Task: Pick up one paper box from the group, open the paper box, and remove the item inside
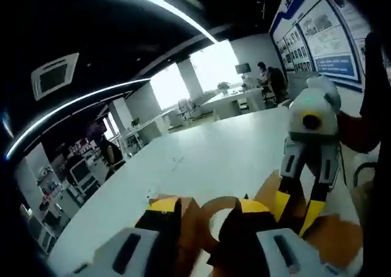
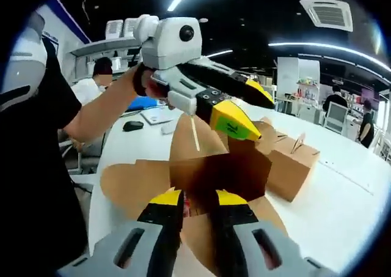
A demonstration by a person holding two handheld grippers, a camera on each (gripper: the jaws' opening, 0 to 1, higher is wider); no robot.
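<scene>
We see the left gripper (image 1: 204,219) low in the left gripper view, its yellow-tipped jaws pressed onto a brown cardboard flap of the open paper box (image 1: 208,225), a curved cutout in the flap showing between them. The jaws look clamped on that flap. The right gripper (image 1: 299,213) comes in from the right in that view, pointing down into the box, jaws slightly apart; we cannot tell whether they pinch anything. The box sits on a white table (image 1: 208,148).

In the right gripper view the right gripper (image 2: 198,206) has its two jaws close together at the edge of the open paper box (image 2: 220,173), flaps spread out on all sides. We cannot tell if the jaws grip the cardboard or just rest on it. The inside of the box is dark; the item inside is not readable. The left gripper (image 2: 247,115) reaches in from upper left, held by a person's hand (image 2: 143,81), its tip over the box's far flap. A second paper box (image 2: 293,164), closed, with a handle tab on top, stands just beside the open one on the white table (image 2: 342,197). A computer mouse (image 2: 132,126) lies farther off on the table.
</scene>
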